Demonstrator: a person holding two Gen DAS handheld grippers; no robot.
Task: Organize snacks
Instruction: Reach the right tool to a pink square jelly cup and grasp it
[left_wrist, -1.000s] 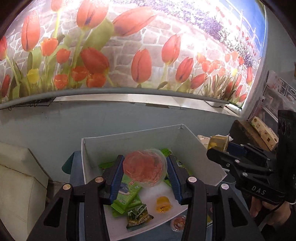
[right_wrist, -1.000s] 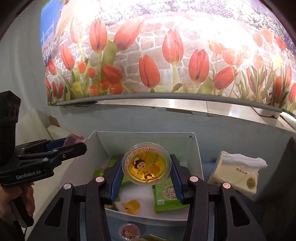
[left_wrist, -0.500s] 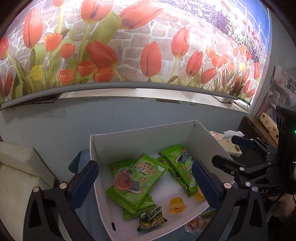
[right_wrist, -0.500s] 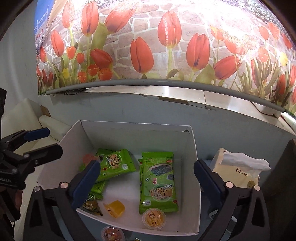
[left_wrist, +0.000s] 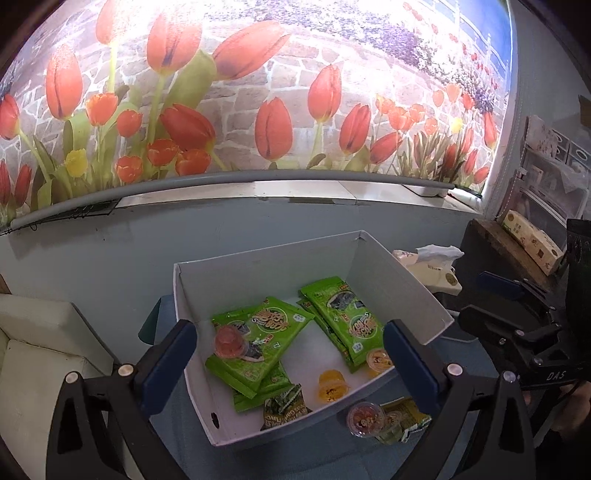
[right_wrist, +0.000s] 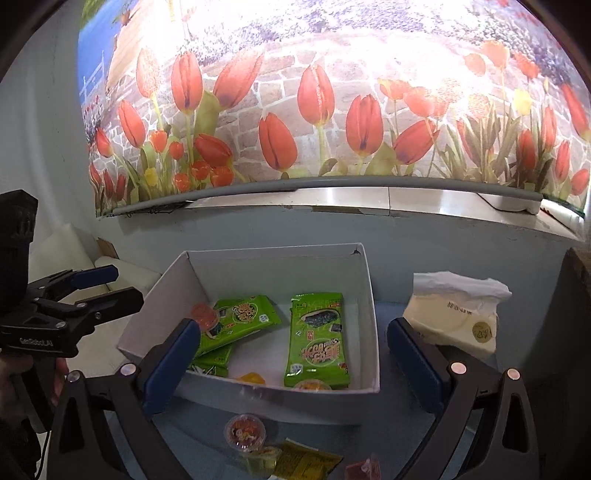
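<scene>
Left gripper (left_wrist: 288, 354): jaws spread as wide as they go, nothing between the pads; it hangs above the near left corner of the box, tilted down toward it.
Right gripper (right_wrist: 291, 354): also wide open and empty, poised over the near edge of the box on the other side.
White box (right_wrist: 373, 306): open-topped, on the blue tabletop, near the wall; it holds green seaweed packets, a pink jelly cup (left_wrist: 229, 341), a yellow jelly cup (left_wrist: 332, 386) and an orange-lidded cup (left_wrist: 378, 360).
Loose snacks: a red-lidded jelly cup (right_wrist: 245, 432), a clear jelly cup (right_wrist: 264, 458), a yellow-green packet (right_wrist: 306, 461) and a reddish piece at the frame's bottom edge (right_wrist: 364, 470) lie outside the box, just before its near wall.
Key relation: the loose pile sits below and nearer than both claws — between them and the person, so the next reach likely goes back and down, not forward. In the right wrist view the red-lidded cup lies almost under the left finger; the right hand looks the nearer one.
Axis: the cups are round, lids up, no long axis to match. The yellow-green packet runs roughly left to right along the box wall, so jaws would close across its short side.
Tissue pack (right_wrist: 454, 317): right of the box, not part of the sorting.
</scene>
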